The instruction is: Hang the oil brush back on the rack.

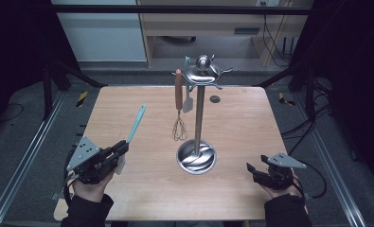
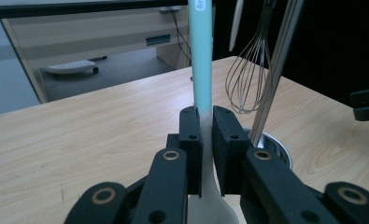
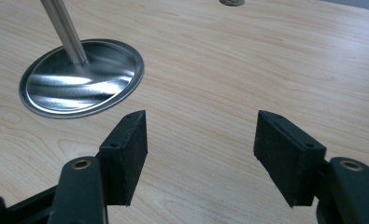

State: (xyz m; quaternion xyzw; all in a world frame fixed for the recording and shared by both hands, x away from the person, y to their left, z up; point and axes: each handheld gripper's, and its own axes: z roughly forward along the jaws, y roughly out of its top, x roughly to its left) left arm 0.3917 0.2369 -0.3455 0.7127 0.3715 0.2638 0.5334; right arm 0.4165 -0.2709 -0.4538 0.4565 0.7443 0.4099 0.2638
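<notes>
Two tools sit low over the tabletop (image 1: 241, 123) in the high view: the left tool (image 1: 120, 150) at about 8 o'clock from the steel stand (image 1: 197, 156), the right tool (image 1: 252, 169) at about 4 o'clock, each in a hand coming up from the near edge. From the left tool a teal-handled spatula (image 1: 136, 124) slants up toward 1 o'clock, handle end away from the person, its pale blade just beside the jaws at the near end. On the stand's top hooks hang a wooden-handled whisk (image 1: 179, 113) and a pale spatula (image 1: 188, 101), both on the 9 o'clock side of the pole. In the left gripper view the left tool (image 2: 207, 140) is closed tight on the teal-handled spatula (image 2: 202, 60) right where teal turns to white; the handle rises toward 12 o'clock, the white blade widening below the jaws. The whisk (image 2: 250, 77) and the stand (image 2: 278, 65) lie at 1 o'clock beyond it. In the right gripper view the right tool (image 3: 201, 140) stands wide apart with nothing between the jaws, bare wood beneath, and the stand (image 3: 84, 79) base lies at 10 o'clock.
</notes>
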